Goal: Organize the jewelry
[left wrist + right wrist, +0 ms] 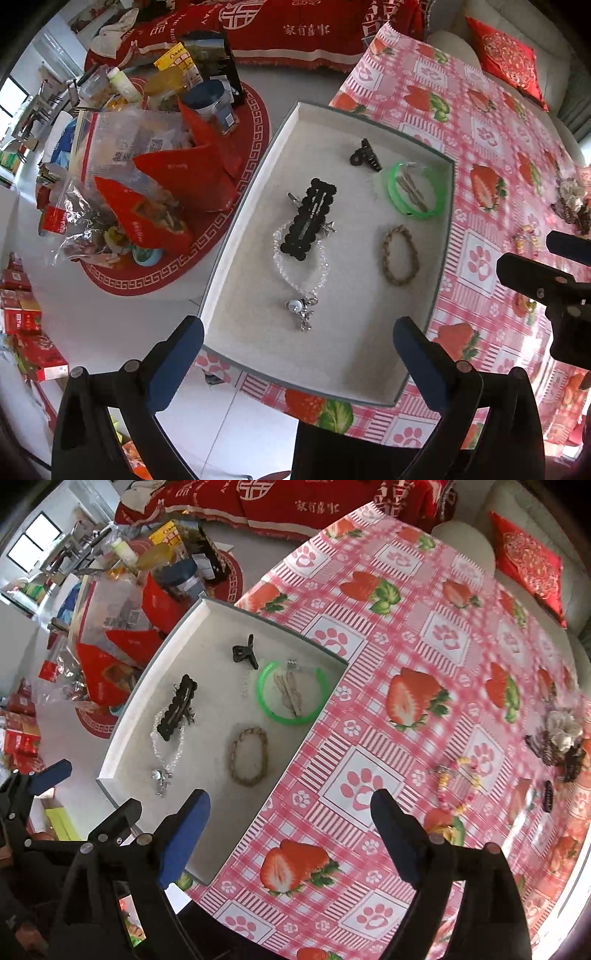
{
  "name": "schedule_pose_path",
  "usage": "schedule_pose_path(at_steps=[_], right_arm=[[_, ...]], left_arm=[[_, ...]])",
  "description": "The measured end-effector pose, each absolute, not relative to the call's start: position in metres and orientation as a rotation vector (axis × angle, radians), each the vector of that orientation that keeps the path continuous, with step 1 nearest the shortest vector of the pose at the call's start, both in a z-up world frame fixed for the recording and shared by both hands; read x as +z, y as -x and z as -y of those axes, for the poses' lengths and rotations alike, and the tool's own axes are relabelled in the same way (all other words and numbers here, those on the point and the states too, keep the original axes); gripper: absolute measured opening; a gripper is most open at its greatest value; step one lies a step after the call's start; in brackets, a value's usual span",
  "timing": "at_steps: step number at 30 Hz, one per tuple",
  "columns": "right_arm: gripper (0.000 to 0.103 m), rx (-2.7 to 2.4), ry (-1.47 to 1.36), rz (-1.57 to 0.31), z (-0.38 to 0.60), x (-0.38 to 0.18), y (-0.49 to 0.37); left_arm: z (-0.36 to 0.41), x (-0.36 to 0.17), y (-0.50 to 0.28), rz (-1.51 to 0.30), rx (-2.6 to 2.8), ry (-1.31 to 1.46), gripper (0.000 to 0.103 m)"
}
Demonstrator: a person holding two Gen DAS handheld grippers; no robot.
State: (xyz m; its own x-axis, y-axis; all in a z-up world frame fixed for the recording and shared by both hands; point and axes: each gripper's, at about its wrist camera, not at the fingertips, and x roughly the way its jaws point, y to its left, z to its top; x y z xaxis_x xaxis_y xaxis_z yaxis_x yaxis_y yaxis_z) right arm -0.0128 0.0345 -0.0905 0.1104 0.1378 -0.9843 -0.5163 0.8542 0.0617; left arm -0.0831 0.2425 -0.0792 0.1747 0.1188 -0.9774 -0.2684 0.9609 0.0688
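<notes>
Table: a tablecloth [424, 635] printed with pink checks, strawberries and paw prints fills the right and centre of both views.
Tray: one shallow white box tray [255, 173] with a grey rim, centre of the left wrist view, left of centre in the right wrist view [122, 734].
Tray contents, six pieces: one green bangle [397, 201] upper right with one beige hair clip [412, 194] lying inside its ring; one black claw clip [365, 155] near the top; one black scalloped snap clip [308, 219] lying across one clear bead bracelet [321, 275] with a pearl charm; one braided tan bracelet [400, 254] right of centre.
Only the right wrist view shows clearly: one pastel bead bracelet [456, 786] on the cloth at right, a pile of scrunchies [559, 738] further right, and one small dark clip [547, 795] below that pile.
Only the left wrist view shows fully: a round red mat [255, 122] heaped with snack bags, upper left.
Left gripper [298, 356]: lower edge, above the tray's near end, fingers spread wide, nothing between them.
Right gripper [290, 829]: lower edge, over the tray's corner and the cloth, fingers released and apart, empty.
</notes>
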Motion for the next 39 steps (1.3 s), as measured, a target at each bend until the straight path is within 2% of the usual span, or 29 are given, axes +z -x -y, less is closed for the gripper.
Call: schedule_pose_path(at_steps=[13,39], right_arm=[[0.09,0.465,0.351,-1.311,-0.031,-0.048,0.03],[0.09,0.458,0.351,-1.304,-0.03,-0.042,0.032]], left_arm=[[-0.23,-0.053,0.096,-1.355,0.237,0.098,0.103],[-0.237,-0.044,0.099,-1.354,0.248,0.101,0.103]])
